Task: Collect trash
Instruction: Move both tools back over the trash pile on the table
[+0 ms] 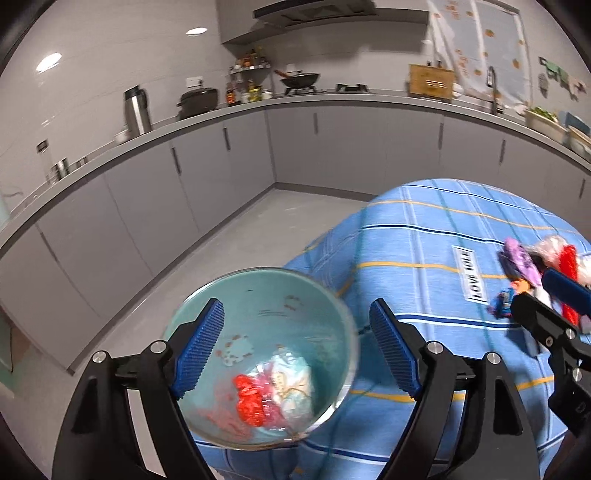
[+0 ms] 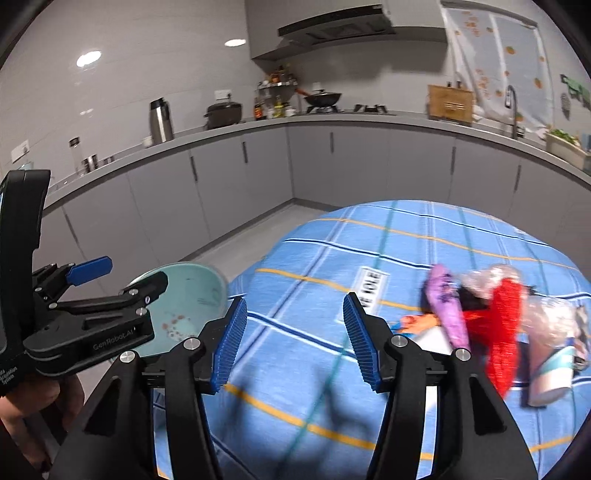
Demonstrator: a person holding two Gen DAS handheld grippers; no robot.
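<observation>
A grey kitchen fills the background: a long run of grey cabinets [image 1: 207,184] under a grey countertop [image 2: 369,120] curves from 9 o'clock across to 3 o'clock, with a range hood [image 2: 332,27] at 12 o'clock and a pale grey floor [image 1: 240,258] below. On the counter stand a steel thermos [image 1: 136,110] at 10 o'clock, a dark cooker pot [image 1: 197,101], a wok [image 2: 321,99] on the stove near 12 o'clock, and a wooden box [image 2: 450,103] at 1 o'clock beside a faucet [image 2: 513,107].

Nearer, a table under a blue plaid tablecloth [image 1: 424,236] takes up the lower right. A teal trash bin [image 1: 207,306] sits just off the table's left edge at 7 o'clock in the left wrist view; red and pale wrappers lie in its bottom.

The trash pile [image 2: 502,321], with purple, red and clear plastic wrappers and a paper cup, lies blurred on the cloth at 3 o'clock in the right wrist view.

The left gripper [image 1: 295,347] hangs over the bin with its blue pads wide apart, holding nothing. The right gripper [image 2: 295,339] is also spread apart and empty, above the cloth just left of the pile.
</observation>
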